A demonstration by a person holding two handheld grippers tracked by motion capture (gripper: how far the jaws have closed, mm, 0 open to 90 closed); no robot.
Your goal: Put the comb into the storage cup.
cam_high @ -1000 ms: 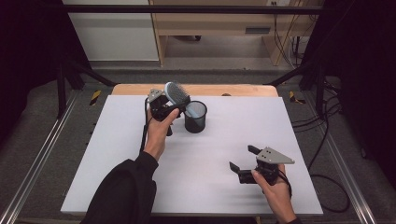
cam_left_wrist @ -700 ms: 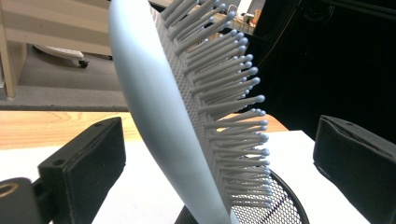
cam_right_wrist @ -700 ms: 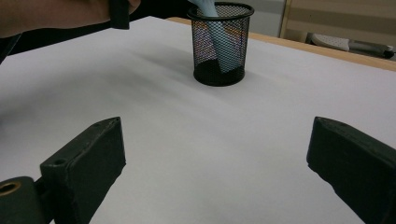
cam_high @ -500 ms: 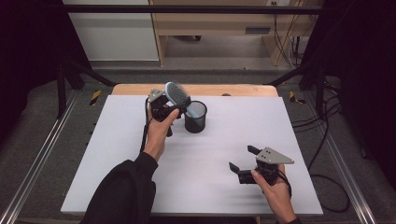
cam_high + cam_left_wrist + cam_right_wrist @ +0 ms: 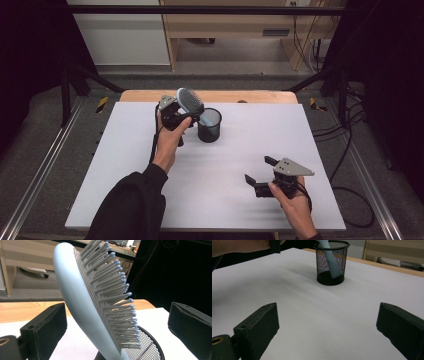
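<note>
While my left gripper stands wide around the hairbrush, its handle sits in the mesh cup.
High view: the cup is at the surface's far middle. Left gripper view: jaws just opened, brush leaning between them (a bump withdrawing could tip it). Right gripper view: my right gripper gapes empty.

A white table carries a black mesh cup standing upright toward its far edge, left of centre.
</note>
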